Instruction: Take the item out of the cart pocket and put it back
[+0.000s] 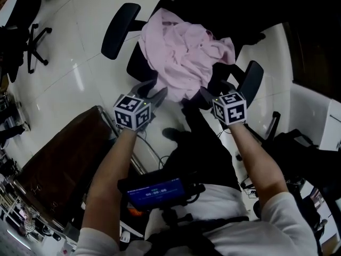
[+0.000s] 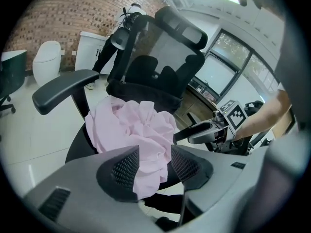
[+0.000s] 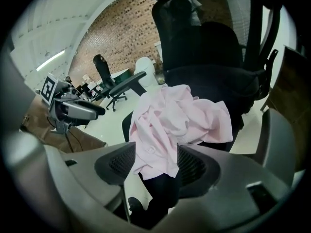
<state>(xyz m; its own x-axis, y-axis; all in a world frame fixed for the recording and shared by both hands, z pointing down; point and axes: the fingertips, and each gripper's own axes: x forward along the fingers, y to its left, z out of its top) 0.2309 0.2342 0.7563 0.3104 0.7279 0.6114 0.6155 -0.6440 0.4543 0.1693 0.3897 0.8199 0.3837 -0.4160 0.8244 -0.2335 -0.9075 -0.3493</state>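
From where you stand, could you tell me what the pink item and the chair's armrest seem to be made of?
The pink garment looks like thin, matte cloth: it lies crumpled in soft folds. The armrest looks like black moulded plastic or rubbery padding, smooth with a dull sheen.

Shirt (image 1: 186, 52) heaped on the seat of an office chair (image 1: 137, 64), between its two armrests, one edge hanging over the seat front. Left gripper (image 1: 153, 93) and right gripper (image 1: 211, 96) side by side, close before that edge. Table (image 1: 64, 164) at left; second chair (image 1: 24, 28) far left, well apart.
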